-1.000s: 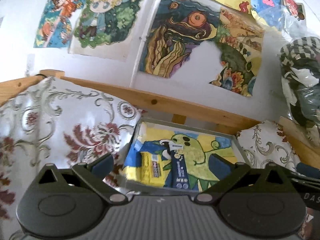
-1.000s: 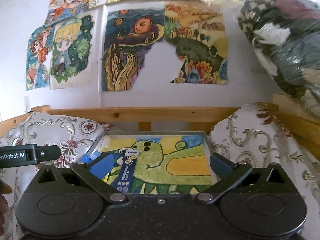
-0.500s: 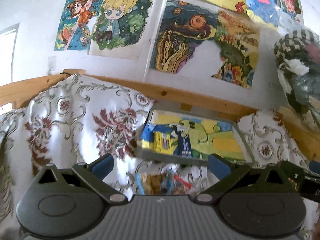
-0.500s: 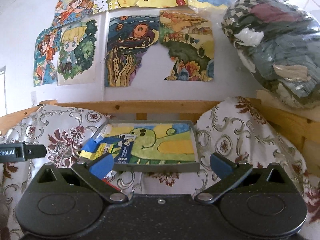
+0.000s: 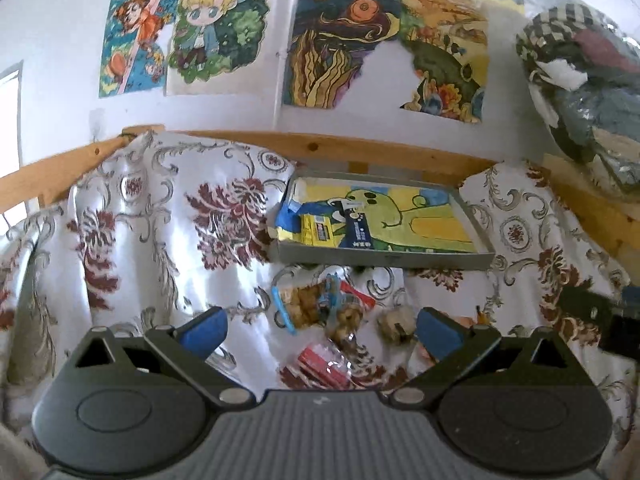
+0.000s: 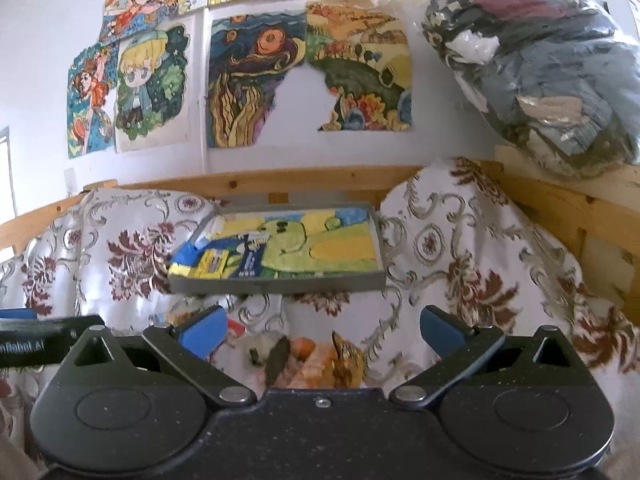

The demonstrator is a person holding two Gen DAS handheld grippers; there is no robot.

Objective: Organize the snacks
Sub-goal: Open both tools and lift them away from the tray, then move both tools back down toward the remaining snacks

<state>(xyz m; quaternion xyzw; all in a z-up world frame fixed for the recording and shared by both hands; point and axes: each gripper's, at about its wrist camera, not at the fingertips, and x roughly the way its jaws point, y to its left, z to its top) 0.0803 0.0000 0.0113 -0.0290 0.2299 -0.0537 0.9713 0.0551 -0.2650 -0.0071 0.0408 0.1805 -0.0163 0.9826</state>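
Snacks (image 5: pixel 320 312) are lying loose on the floral cloth (image 5: pixel 160 232), just in front of the grey tray (image 5: pixel 380 258), between the left gripper's (image 5: pixel 320 326) wide-spread empty fingers (image 5: pixel 202 326). Wrappers are showing clear, red and blue. Right gripper (image 6: pixel 320 330), likewise gaping and empty, is alone showing orange pieces (image 6: pixel 316 360); the tray is holding yellow and blue packets (image 6: pixel 224 262).
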